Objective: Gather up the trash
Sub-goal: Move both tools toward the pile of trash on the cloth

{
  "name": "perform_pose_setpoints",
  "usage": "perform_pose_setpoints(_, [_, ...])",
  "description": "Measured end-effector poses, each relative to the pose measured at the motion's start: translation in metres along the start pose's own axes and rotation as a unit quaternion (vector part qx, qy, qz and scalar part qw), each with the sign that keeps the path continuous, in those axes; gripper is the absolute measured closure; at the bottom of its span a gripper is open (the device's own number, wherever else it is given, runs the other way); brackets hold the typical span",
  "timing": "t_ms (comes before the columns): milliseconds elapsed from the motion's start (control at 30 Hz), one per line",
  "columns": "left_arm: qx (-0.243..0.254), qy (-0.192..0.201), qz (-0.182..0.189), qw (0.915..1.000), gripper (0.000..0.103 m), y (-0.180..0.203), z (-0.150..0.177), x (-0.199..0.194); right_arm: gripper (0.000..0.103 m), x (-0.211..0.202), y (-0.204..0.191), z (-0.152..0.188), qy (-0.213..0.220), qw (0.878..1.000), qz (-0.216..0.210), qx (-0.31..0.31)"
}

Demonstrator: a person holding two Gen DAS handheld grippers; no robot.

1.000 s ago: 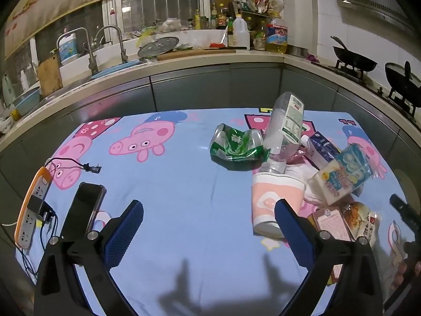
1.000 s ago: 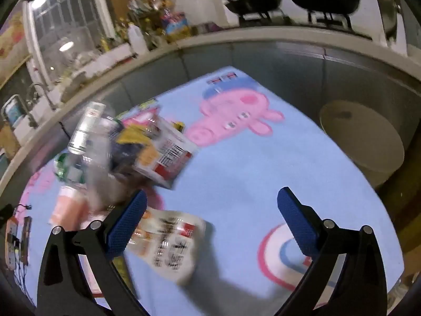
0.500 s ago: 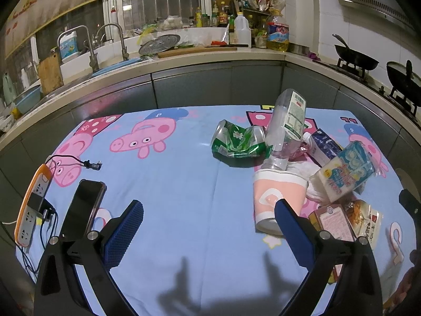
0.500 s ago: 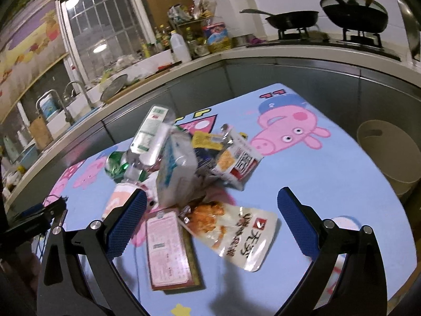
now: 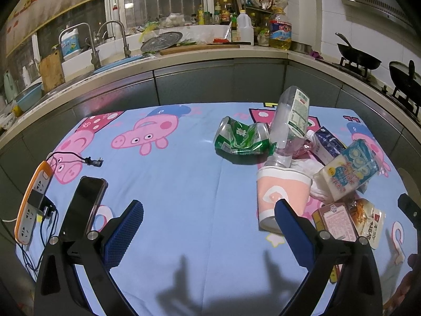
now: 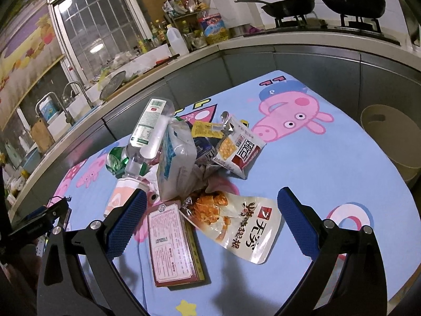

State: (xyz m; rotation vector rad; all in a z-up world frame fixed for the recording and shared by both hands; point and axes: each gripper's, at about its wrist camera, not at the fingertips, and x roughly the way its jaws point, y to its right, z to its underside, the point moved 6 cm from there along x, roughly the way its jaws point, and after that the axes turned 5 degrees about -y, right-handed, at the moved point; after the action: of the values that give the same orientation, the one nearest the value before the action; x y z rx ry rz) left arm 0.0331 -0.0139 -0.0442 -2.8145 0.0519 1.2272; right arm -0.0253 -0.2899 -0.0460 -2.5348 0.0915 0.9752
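A heap of trash lies on the blue Peppa Pig cloth. It holds a crushed green can, a clear plastic bottle, a pink paper cup on its side, a white-blue snack bag, a brown flat box and a white snack pouch. A cream bin stands off the table's right edge. My left gripper is open and empty, left of the cup. My right gripper is open and empty, just above the box and pouch.
A black phone, an orange power strip and a cable lie at the table's left. Another snack bag lies behind the heap. Kitchen counter, sink and stove with pans surround the table.
My right gripper has swung left and pulled back, so the heap now sits centred before it. The left gripper has barely moved. Both stay open.
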Motion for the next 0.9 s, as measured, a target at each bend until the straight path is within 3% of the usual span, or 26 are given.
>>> perform_pose_setpoints(367, [0.004,-0.003,-0.007,1.0000,0.004,0.001,0.003,0.004,0.005,0.006,0.003,0.004,-0.014,1.000,-0.006,0.012])
perform_pose_setpoints(533, [-0.009,-0.014,0.012,0.9998,0.004,0.001,0.009,0.008,0.005,0.005,0.004,0.004,-0.010,1.000,0.000,0.006])
perform_pose_setpoints(700, [-0.026,-0.031,0.042,0.9983,0.004,0.008,0.037,0.015,0.005,-0.009,0.010,0.008,0.008,1.000,0.021,0.004])
perform_pose_setpoints(900, [-0.002,-0.073,0.069,0.9950,0.004,0.028,0.074,0.018,0.005,-0.018,0.012,0.038,-0.014,1.000,0.022,0.014])
